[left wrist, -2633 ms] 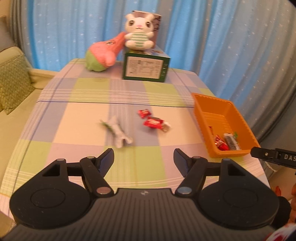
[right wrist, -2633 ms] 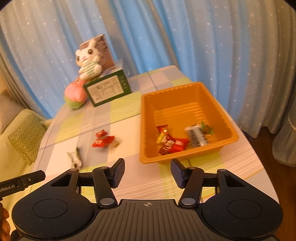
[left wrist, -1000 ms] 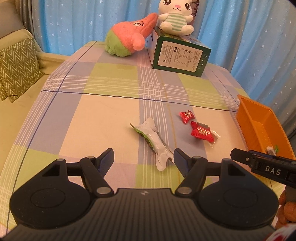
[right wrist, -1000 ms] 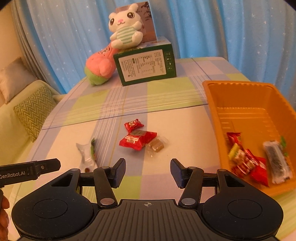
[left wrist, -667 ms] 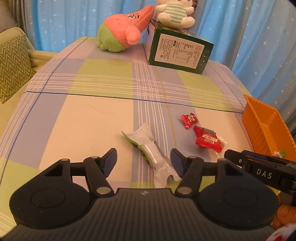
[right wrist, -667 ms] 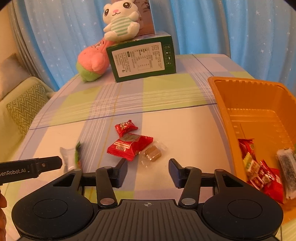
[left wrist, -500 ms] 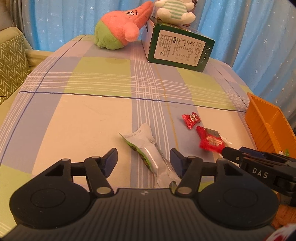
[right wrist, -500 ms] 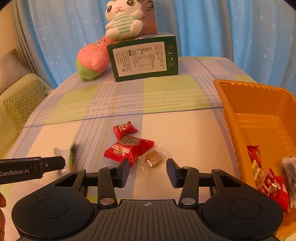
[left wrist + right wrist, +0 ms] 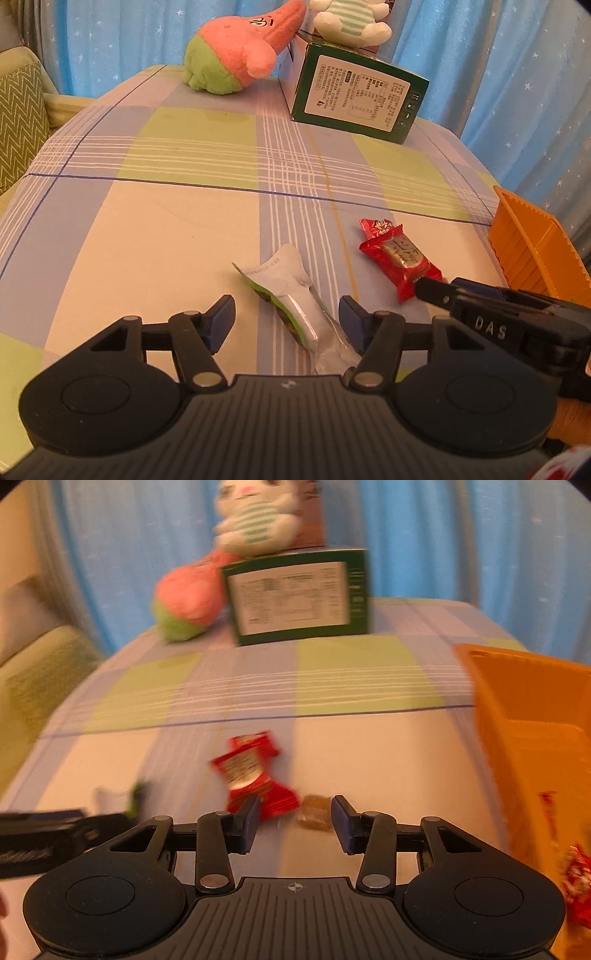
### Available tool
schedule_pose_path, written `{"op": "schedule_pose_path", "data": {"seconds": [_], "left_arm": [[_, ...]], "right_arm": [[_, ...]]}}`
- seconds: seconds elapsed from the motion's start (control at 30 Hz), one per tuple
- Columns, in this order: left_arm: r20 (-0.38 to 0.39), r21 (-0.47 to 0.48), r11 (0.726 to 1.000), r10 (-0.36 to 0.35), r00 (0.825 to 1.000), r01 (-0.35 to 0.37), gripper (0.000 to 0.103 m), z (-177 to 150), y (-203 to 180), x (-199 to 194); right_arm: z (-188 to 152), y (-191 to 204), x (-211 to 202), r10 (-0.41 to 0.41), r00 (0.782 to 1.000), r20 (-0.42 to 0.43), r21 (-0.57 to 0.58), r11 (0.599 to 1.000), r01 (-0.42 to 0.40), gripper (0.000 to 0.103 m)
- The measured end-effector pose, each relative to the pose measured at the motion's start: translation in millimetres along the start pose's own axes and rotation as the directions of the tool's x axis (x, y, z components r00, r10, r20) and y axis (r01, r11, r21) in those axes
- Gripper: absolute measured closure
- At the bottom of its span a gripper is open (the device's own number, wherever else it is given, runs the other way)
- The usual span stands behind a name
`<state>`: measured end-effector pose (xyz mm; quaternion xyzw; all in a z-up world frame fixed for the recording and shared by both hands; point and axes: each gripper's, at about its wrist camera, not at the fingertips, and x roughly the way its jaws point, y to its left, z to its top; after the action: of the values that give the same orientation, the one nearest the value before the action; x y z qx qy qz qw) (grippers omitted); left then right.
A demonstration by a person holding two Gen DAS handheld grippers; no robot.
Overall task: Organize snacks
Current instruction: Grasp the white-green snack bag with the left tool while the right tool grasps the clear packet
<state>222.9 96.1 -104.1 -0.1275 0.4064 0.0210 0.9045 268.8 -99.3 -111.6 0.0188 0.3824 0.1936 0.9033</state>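
My left gripper [image 9: 287, 319] is open, low over the tablecloth, with a white and green snack packet [image 9: 295, 301] lying between its fingers. My right gripper [image 9: 294, 823] is open, narrower than before, around the near end of a red candy wrapper [image 9: 255, 775] and a small brown candy [image 9: 314, 811]. In the left wrist view the red wrapper [image 9: 400, 256] lies right of the packet, with a smaller red candy [image 9: 378, 228] behind it and the right gripper's finger [image 9: 443, 290] touching its near end. The orange bin [image 9: 532, 716] stands at right and holds red snacks [image 9: 576, 878].
A green box [image 9: 356, 94] with a white plush rabbit [image 9: 351, 18] on top and a pink and green plush [image 9: 236, 59] stand at the table's far end. A green sofa with a patterned cushion [image 9: 20, 118] is at left. Blue curtains hang behind.
Both grippers moved forward and down toward the table. The packet now lies between the left fingers. The right jaws narrowed around the red wrapper and brown candy.
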Motion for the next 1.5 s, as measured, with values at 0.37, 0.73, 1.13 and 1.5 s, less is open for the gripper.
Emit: {"op": "schedule_pose_path", "data": {"seconds": [0.37, 0.73, 1.13, 1.5], "left_arm": [[0.007, 0.006, 1.0, -0.025, 1.0, 0.025, 0.044, -1.0, 1.3, -3.3], [0.002, 0.016, 0.999, -0.037, 0.999, 0.037, 0.044, -4.2, -1.4, -1.3], [0.029, 0.045, 0.999, 0.007, 1.0, -0.008, 0.058, -2.2, -20.2, 10.7], [0.012, 0.157, 0.985, 0.075, 0.997, -0.076, 0.079, -13.6, -29.5, 14.2]], "right_arm": [[-9.1, 0.3, -5.3, -0.103, 0.995, 0.015, -0.118, 0.988, 0.104, 0.059], [-5.4, -0.2, 21.9, -0.038, 0.999, 0.006, -0.211, 0.977, 0.039, 0.079], [-17.6, 1.3, -7.8, -0.002, 0.999, -0.035, -0.094, 0.996, -0.001, 0.082], [-24.2, 0.2, -20.9, -0.008, 1.0, -0.03, -0.063, 0.998, 0.006, 0.082]]}}
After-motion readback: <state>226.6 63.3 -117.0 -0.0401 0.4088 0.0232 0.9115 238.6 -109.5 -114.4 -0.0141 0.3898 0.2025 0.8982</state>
